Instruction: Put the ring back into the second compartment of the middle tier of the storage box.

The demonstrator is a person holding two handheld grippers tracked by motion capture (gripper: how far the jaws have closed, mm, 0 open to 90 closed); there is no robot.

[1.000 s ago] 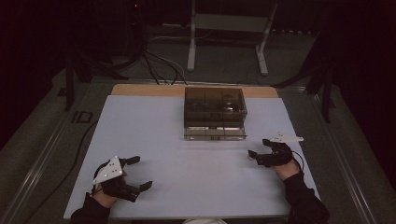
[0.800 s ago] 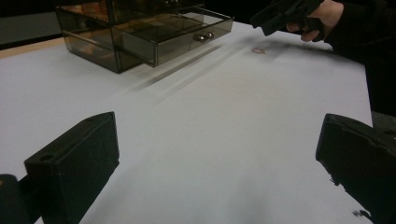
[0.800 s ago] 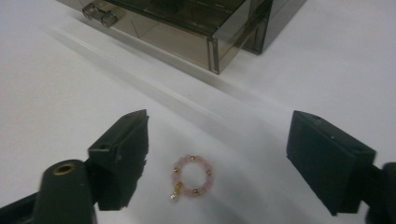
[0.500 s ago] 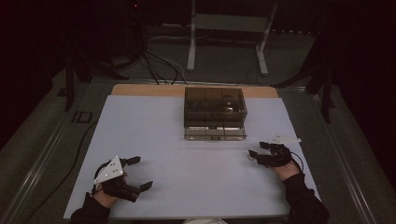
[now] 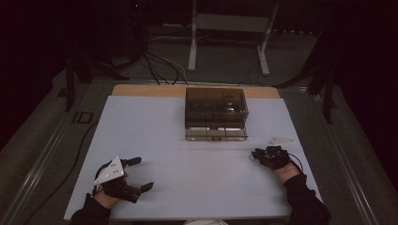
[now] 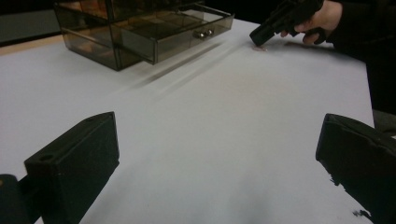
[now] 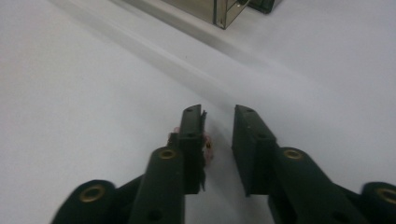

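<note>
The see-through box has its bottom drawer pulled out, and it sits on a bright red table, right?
Not quite. The box does have its bottom drawer pulled out, but the table it sits on is white, not red. The high view shows this plainly.

Glossy smoked plastic drawer box point(image 5: 216, 114), matt white tabletop point(image 5: 187, 168) — perhaps laminate

No legible text, label, brand, number or sign appears on any surface in these views.
</note>
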